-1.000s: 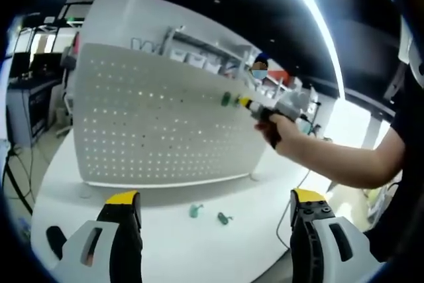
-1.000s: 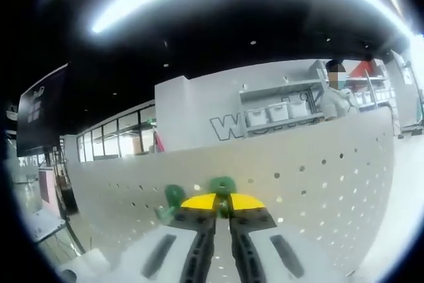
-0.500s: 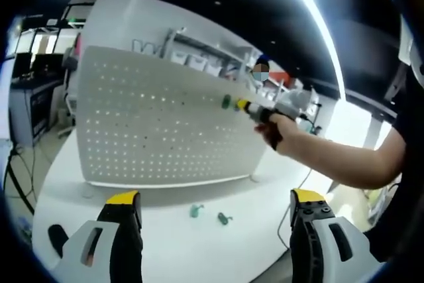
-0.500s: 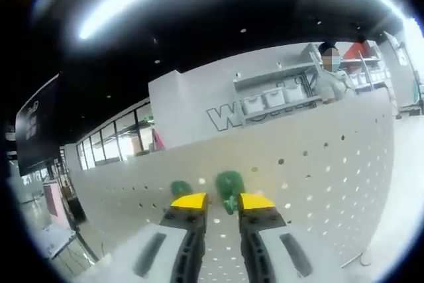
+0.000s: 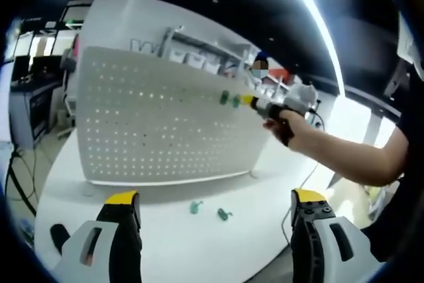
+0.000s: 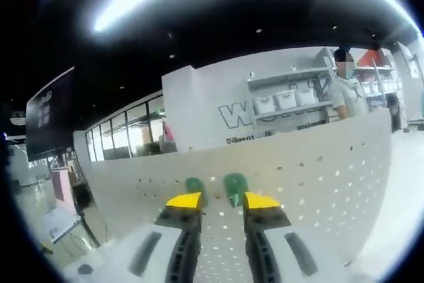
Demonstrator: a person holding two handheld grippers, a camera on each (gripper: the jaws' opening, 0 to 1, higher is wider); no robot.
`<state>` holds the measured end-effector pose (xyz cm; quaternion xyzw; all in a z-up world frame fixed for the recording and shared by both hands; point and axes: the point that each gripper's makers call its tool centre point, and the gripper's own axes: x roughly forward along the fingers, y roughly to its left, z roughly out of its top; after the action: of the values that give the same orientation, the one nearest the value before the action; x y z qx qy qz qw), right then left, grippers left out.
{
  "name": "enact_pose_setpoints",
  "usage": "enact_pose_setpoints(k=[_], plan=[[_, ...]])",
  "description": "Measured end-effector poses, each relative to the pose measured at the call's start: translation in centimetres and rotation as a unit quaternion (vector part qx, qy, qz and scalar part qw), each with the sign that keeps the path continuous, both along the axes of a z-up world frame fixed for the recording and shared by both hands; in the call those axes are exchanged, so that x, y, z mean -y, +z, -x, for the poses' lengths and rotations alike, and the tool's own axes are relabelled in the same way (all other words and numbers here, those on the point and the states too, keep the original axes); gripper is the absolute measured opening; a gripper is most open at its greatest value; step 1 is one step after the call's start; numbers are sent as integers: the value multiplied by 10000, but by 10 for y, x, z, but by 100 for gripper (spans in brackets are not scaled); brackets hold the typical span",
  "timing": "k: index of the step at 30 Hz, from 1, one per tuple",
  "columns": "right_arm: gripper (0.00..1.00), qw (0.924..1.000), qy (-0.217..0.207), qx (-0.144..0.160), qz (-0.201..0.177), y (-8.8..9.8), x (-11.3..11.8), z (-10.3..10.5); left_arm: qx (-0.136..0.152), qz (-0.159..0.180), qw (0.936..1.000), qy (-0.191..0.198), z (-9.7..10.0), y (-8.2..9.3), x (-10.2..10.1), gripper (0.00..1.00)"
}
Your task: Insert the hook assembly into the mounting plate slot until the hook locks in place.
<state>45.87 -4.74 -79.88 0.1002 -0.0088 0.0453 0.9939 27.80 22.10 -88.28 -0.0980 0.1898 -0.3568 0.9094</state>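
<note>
Two green hooks (image 5: 207, 211) on table (image 5: 165, 250), left tool (image 5: 215, 211) wide; right tool (image 6: 222, 200) parted before pegboard hooks (image 6: 235, 185).

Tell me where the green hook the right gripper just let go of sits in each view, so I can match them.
Left gripper view: the released green hook sits on the pegboard, upper right, just ahead of the right gripper.
Right gripper view: the same hook is at lower centre, above the open jaws.
Shared landmark: the second green hook beside it.
</note>
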Motion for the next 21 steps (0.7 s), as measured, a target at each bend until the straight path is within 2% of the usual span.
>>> enact_pose_setpoints(k=[5,8,13,21], plan=[[24,9999,135,57,-81,7,-2,20,-84,-18,10000,-9,4,-9,0,96],[25,9995,324,-5,-30,0,-7,33,-105,-87,9999,-32,7,-13,1,97],[25,9964,633,-508,229,-42,-17,59,-221,-232,9994,-98,12,-22,2,99],[25,9901,884,-1019,398,-89,-29,101,-264,-316,9991,-88,17,-27,-2,99]])
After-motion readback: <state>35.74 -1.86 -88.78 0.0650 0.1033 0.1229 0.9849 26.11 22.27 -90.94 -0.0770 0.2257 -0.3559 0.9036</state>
